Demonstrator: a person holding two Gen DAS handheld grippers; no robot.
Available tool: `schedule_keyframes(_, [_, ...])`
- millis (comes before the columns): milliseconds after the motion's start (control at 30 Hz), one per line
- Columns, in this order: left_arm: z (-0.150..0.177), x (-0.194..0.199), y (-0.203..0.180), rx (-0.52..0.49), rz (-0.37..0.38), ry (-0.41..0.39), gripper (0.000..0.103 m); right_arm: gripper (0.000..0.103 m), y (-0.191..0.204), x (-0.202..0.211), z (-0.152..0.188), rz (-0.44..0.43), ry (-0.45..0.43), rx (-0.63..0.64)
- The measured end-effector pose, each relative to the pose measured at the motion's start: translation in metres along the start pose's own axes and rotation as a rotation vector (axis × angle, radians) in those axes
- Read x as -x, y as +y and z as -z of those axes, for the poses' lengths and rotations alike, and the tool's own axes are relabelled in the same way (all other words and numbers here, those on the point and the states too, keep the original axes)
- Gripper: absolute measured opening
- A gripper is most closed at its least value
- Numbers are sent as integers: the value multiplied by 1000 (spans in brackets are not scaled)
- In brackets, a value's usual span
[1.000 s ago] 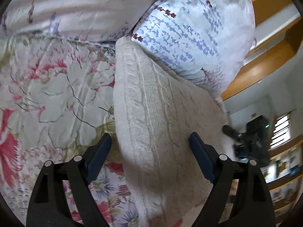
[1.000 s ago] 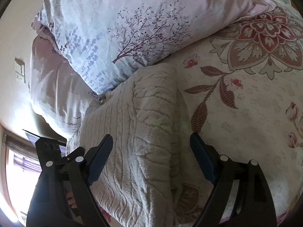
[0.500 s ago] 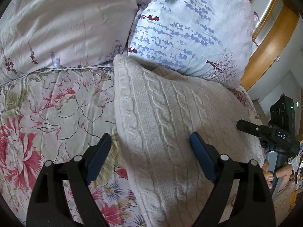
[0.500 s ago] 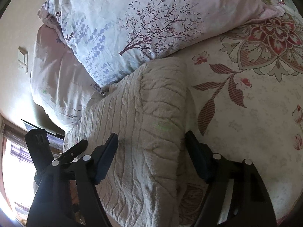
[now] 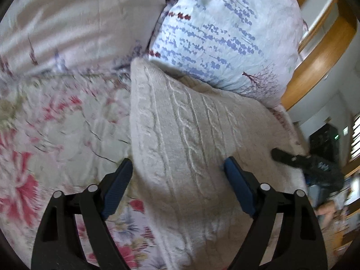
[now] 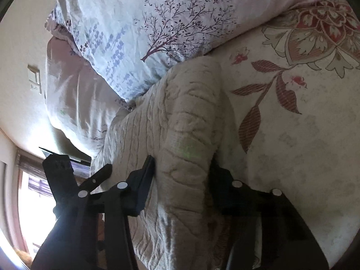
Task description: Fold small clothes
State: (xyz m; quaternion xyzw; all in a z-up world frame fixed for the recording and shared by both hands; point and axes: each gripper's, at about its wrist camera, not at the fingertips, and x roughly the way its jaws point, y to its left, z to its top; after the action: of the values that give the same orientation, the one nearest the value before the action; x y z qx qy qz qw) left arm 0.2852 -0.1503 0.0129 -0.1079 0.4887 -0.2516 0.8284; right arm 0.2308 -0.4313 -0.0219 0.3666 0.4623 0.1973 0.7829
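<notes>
A cream cable-knit sweater (image 5: 186, 135) lies folded on a floral bedspread (image 5: 56, 123), its far end against the pillows. My left gripper (image 5: 177, 173) is open, its fingers astride the sweater's left edge, one on the bedspread and one over the knit. In the right wrist view my right gripper (image 6: 182, 164) has closed on the sweater's thick folded right edge (image 6: 186, 135), with the knit bunched between its fingers. The right gripper also shows at the sweater's far side in the left wrist view (image 5: 292, 159).
Two pillows stand behind the sweater: a pale pink one (image 5: 78, 22) and a white one with a lavender and tree print (image 5: 225, 33). A wooden headboard (image 5: 319, 63) is beyond. The bedspread (image 6: 303, 135) extends to the right of the sweater.
My right gripper has narrowed from wide open to pinching the sweater's folded right edge. My left gripper stays open over the left edge; its view has shifted and blurred.
</notes>
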Motion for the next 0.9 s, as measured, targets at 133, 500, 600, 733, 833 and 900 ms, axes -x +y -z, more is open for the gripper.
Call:
schedule_keyframes(133, [1, -2, 10, 73, 82, 12, 70, 38, -4, -1, 2, -38, 3, -20])
schedule_keyframes(500, [7, 30, 30, 100, 172, -44, 37, 30, 18, 11, 15, -94, -79, -9])
schedule_keyframes(600, [12, 53, 38, 64, 150, -63, 37, 30, 42, 3, 20, -90, -78, 45])
schedule_keyframes(733, [20, 93, 70, 68, 107, -84, 37, 29, 81, -24, 33, -87, -56, 138])
schedule_keyframes(833, [28, 113, 97, 84, 77, -88, 37, 29, 106, -49, 46, -68, -32, 197])
schedule_keyframes(900, [35, 124, 117, 86, 46, -79, 37, 29, 119, -66, 56, -37, -16, 233])
